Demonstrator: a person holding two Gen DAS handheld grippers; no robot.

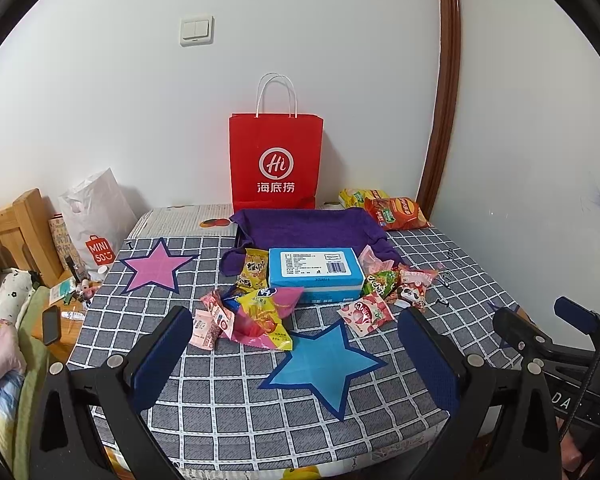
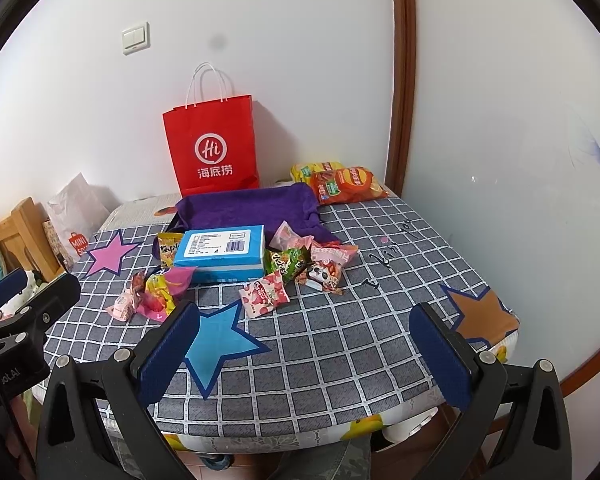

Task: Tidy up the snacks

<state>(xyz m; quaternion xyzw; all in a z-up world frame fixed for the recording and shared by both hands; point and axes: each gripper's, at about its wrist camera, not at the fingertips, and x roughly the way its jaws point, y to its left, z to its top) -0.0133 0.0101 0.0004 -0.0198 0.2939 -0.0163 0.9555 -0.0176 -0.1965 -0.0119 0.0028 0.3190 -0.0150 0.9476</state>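
Both the left gripper (image 1: 296, 344) and right gripper (image 2: 304, 344) hover wide open and empty near the blue paper star (image 2: 216, 344), beyond which small colourful snack packets (image 1: 260, 314) lie scattered around a rectangular blue box (image 1: 314, 272).

both wrist cams hang low off the table's (image 1: 440, 264) near edge, facing the back wall, left one nearer the left side, right one further right, both share the blue star (image 1: 324, 364) (image 2: 216, 344), snack pile, red bag (image 1: 275, 160) (image 2: 212, 148)
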